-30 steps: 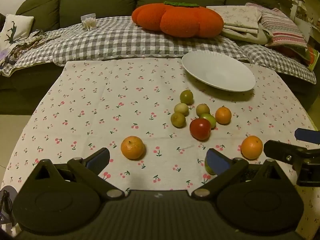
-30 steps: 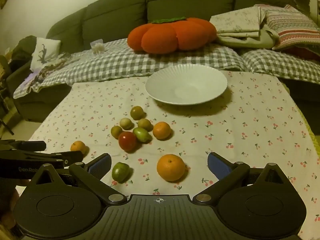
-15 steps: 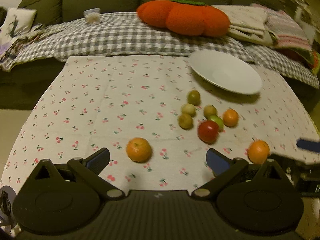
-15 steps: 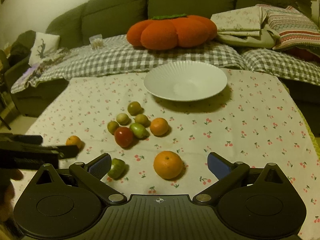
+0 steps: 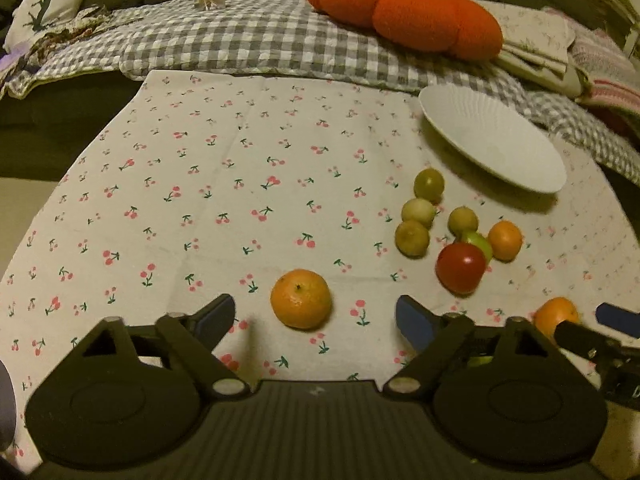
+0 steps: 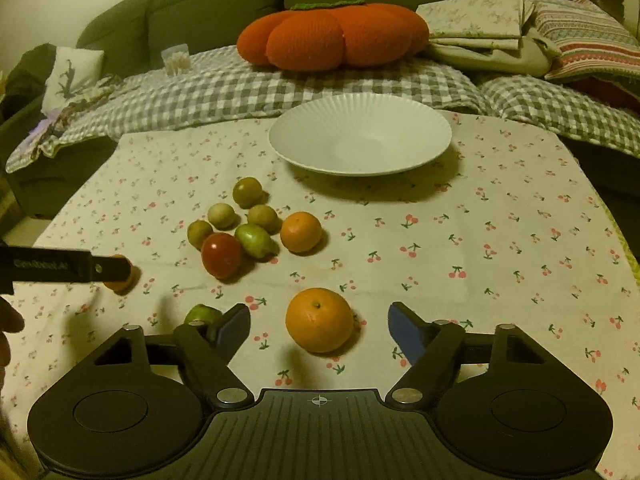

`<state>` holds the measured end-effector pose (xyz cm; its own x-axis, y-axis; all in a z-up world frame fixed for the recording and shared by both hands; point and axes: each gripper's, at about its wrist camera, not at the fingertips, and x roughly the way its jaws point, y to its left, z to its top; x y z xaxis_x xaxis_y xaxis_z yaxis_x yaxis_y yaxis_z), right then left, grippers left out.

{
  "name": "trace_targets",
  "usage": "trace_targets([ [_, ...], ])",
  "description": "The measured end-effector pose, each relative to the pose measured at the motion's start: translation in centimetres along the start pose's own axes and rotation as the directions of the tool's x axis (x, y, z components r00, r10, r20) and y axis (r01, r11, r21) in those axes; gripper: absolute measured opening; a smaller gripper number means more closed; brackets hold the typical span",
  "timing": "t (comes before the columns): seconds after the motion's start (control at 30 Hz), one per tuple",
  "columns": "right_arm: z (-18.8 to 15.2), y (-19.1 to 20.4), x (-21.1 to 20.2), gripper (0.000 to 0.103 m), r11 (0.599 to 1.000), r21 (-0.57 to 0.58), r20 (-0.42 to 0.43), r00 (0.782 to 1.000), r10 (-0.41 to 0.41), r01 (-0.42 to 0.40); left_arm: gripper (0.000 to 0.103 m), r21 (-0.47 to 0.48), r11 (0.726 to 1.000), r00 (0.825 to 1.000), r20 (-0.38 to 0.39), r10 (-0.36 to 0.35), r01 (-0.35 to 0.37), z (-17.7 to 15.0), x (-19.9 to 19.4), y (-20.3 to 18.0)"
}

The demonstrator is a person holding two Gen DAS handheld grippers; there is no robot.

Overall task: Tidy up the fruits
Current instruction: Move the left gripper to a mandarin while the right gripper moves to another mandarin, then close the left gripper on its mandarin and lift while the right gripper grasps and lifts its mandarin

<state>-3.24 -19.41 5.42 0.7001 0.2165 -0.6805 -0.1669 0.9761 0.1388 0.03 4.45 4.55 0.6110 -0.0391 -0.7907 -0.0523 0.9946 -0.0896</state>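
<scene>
Hovering low over the cherry-print cloth on the tabletop (image 6: 500,248), the right tool (image 6: 319,326) has its blue-padded fingers spread apart, with one large round orange (image 6: 319,319) lying on the cloth between them, touched by neither. The left tool (image 5: 316,316) is likewise spread wide, a second round orange (image 5: 301,298) sitting just ahead of its gap, untouched. One small green fruit (image 6: 202,315) peeks out beside the right tool's left finger. Counted across both views, three oranges show: these two and a smaller orange (image 6: 301,231) at the right edge of the cluster farther on. That cluster also holds one glossy red tomato (image 6: 221,255), one bright green oval fruit (image 6: 255,239) touching it, and four dull yellow-green round fruits (image 6: 247,192). Beyond them stands one white ribbed plate (image 6: 360,136), bare of fruit. Behind the tabletop, one orange pumpkin-shaped cushion (image 6: 332,36) rests on the grey checked blanket (image 6: 208,92) covering the sofa.
</scene>
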Motion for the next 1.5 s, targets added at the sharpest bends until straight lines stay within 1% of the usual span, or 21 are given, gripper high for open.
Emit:
trace_targets([
  [0.03,0.0,0.1,0.2,0.072,1.0,0.0,-0.018,1.0,-0.003,0.003,0.079,-0.001,1.0,1.0,-0.002,0.007,-0.007,0.0,0.2,0.0],
  [0.1,0.1,0.0,0.6,0.071,1.0,0.001,-0.028,1.0,-0.006,0.006,0.077,-0.007,1.0,1.0,-0.007,0.02,-0.02,0.0,0.7,0.0],
  [0.13,0.1,0.0,0.8,0.071,1.0,0.003,-0.031,0.999,-0.006,0.007,0.074,-0.007,1.0,1.0,-0.005,0.028,-0.028,0.0,1.0,0.1],
  [0.17,0.1,0.0,1.0,0.07,1.0,0.0,-0.033,0.999,-0.009,0.009,0.067,-0.005,0.999,0.999,-0.004,0.037,-0.037,-0.1,1.2,0.1],
  [0.2,0.1,0.0,1.2,0.069,1.0,-0.004,-0.033,0.999,-0.012,0.012,0.064,-0.005,0.999,0.999,-0.005,0.045,-0.045,-0.1,1.4,0.1],
  [0.27,0.1,0.1,1.4,0.064,1.0,-0.013,-0.039,0.999,-0.014,0.014,0.05,-0.008,0.999,0.999,-0.009,0.047,-0.047,-0.1,1.7,0.1],
  [0.33,0.2,0.2,1.6,0.06,1.0,-0.019,-0.039,0.999,-0.007,0.007,0.042,-0.005,0.999,0.999,-0.014,0.043,-0.043,-0.1,1.9,0.0],
  [0.4,0.1,0.3,1.7,0.056,1.0,-0.022,-0.043,0.999,0.0,0.0,0.04,0.007,0.999,0.999,-0.01,0.047,-0.047,-0.2,1.9,-0.2],
  [0.47,0.1,0.3,1.8,0.054,1.0,-0.026,-0.043,0.999,-0.001,0.0,0.034,0.023,0.998,0.998,0.005,0.059,-0.059,-0.3,1.7,-0.4],
  [0.53,0.1,0.3,2.0,0.049,1.0,-0.03,-0.046,0.999,-0.004,0.003,0.034,0.023,0.998,0.999,0.006,0.053,-0.053,-0.2,1.7,-0.4],
  [0.6,0.1,0.3,2.1,0.043,1.0,-0.029,-0.052,0.999,0.003,-0.004,0.034,0.013,0.999,0.999,0.005,0.047,-0.047,-0.2,1.7,-0.3],
  [0.67,0.0,0.3,2.2,0.04,0.999,-0.033,-0.052,0.999,-0.005,0.004,0.033,0.012,0.999,0.999,0.006,0.045,-0.045,-0.2,1.6,-0.3],
  [0.9,0.3,0.1,1.8,0.039,1.0,-0.027,-0.048,0.999,-0.005,0.004,0.033,0.025,1.0,0.999,0.051,0.018,-0.019,0.2,0.5,-0.7],
  [1.07,1.4,-0.6,1.4,0.039,1.0,-0.003,-0.025,1.0,-0.006,0.006,0.033,0.037,0.999,0.997,0.075,-0.018,0.016,1.4,0.4,-1.6],
  [1.2,3.0,-1.7,1.4,0.039,1.0,0.02,-0.003,1.0,-0.006,0.006,0.033,0.1,0.994,0.991,0.123,-0.046,0.034,2.8,0.1,-3.6],
  [1.3,4.3,-2.6,1.4,0.039,0.999,0.031,0.016,1.0,-0.007,0.006,0.033,0.17,0.984,0.984,0.158,-0.085,0.058,3.9,-0.2,-5.5],
  [1.4,5.5,-3.4,1.5,0.039,0.999,0.034,0.038,0.999,-0.006,0.005,0.033,0.21,0.974,0.976,0.175,-0.127,0.089,5.2,0.0,-7.0],
  [1.5,6.9,-4.1,1.9,0.039,0.999,0.035,0.06,0.998,-0.008,0.006,0.033,0.264,0.961,0.965,0.217,-0.145,0.085,6.3,0.5,-8.8],
])
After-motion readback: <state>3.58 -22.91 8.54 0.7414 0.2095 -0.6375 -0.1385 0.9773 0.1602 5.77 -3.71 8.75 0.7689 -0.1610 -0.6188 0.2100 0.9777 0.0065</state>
